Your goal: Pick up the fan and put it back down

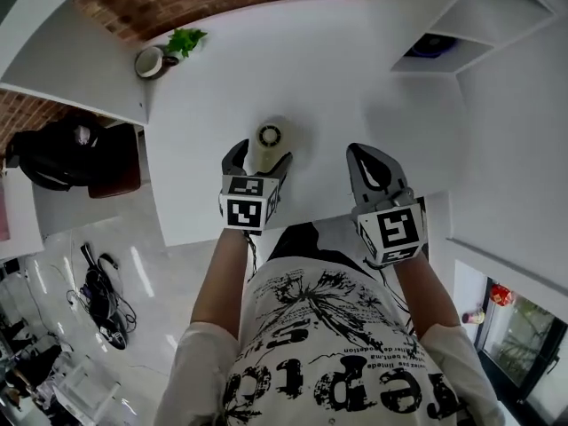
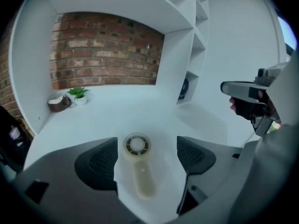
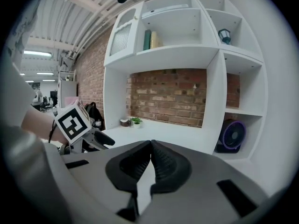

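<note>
Cream plastic, the fan [image 2: 138,164] lies flat on the white desk [image 1: 355,87] at the head view's centre, between the left gripper's [image 1: 260,156] wide-apart jaws. The right gripper [image 3: 150,146], beside it, has its jaws pressed together on nothing. Farther off, upper left, a pot [image 2: 80,99] holds a green plant; upper right, a shelf cubby [image 1: 461,25] holds a purple desk fan [image 3: 232,135].

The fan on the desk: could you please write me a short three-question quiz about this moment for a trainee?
1. True or false: the left gripper has shut on the fan.
2. The right gripper has its jaws: A) wide apart; B) together, holding nothing; C) clamped on a cup.
3. Fill in: the fan lies flat on the white ____.
Key: 1 false, its jaws stand apart either side of the fan; 2 B; 3 desk.
</note>
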Action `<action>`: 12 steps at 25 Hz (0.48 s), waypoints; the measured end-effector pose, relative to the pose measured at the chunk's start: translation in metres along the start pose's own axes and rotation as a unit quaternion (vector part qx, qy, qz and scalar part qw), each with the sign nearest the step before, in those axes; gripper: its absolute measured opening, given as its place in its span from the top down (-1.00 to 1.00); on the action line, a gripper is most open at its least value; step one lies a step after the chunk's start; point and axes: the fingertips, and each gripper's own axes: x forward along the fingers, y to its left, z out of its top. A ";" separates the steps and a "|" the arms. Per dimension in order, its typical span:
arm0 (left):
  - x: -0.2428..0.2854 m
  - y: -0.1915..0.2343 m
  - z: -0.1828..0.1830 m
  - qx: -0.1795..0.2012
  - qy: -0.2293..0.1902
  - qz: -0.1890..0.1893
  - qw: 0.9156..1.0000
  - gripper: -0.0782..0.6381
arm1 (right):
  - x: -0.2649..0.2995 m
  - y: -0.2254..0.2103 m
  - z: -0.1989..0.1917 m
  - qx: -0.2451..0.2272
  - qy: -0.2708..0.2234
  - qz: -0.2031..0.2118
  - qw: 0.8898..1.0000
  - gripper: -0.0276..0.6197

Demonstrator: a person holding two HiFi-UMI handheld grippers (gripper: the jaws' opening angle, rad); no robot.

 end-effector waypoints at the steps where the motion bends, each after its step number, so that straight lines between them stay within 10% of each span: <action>1: 0.010 0.004 -0.002 -0.009 0.013 0.001 1.000 -0.28 | 0.008 -0.004 -0.002 0.000 0.005 0.004 1.000 0.87; 12: 0.072 0.027 -0.014 -0.039 0.104 0.027 0.993 -0.28 | 0.059 -0.035 -0.008 -0.004 0.025 0.047 0.999 0.87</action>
